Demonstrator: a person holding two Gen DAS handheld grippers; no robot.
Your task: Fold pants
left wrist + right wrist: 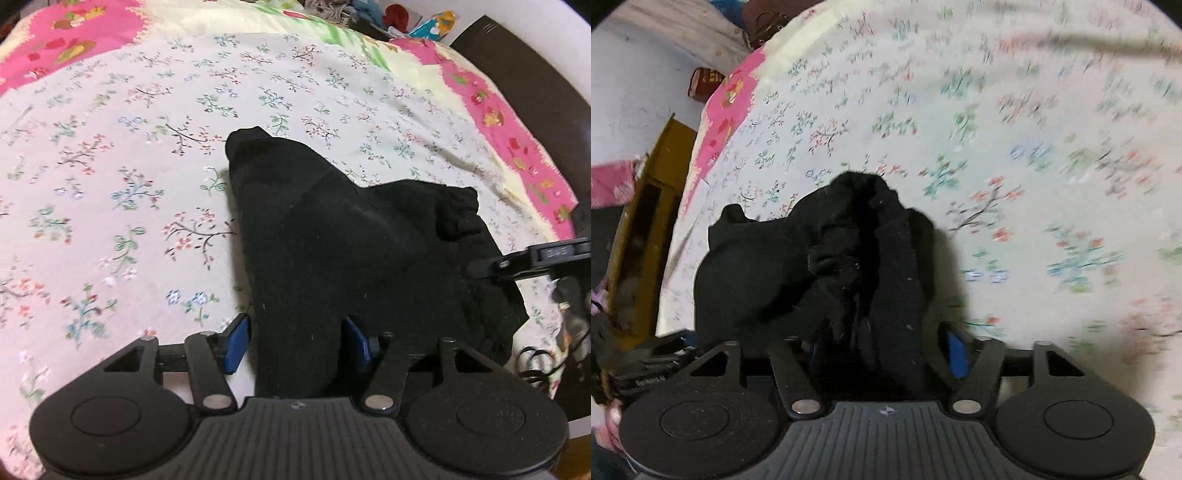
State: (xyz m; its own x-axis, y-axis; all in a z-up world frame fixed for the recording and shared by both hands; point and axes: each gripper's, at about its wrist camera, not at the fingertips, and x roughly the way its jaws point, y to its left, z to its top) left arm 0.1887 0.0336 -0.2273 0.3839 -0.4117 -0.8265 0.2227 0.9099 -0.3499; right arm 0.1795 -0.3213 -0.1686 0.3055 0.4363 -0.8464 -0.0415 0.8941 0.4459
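Nearest the lens in the left wrist view, the left gripper [297,345] was seen with its blue pads [236,345] parted about halfway and a black band of the pants [325,236] running between them; whether the pads pressed the cloth could not be told. In the right wrist view, the right gripper [886,350] was likewise shown with bunched black cloth of the pants [827,266] filling the gap between its jaws, one blue pad [956,352] being visible and the other hidden; a grip could not be confirmed there either. The garment was laid forward of both grippers on the floral bedsheet [110,166], its long axis running away from the left gripper toward a narrow far end. The right gripper [517,264] was seen at the garment's right flank. Open sheet was left ahead and to the left, while the pink bed border [517,147] and the bed's right edge were judged near on the right.
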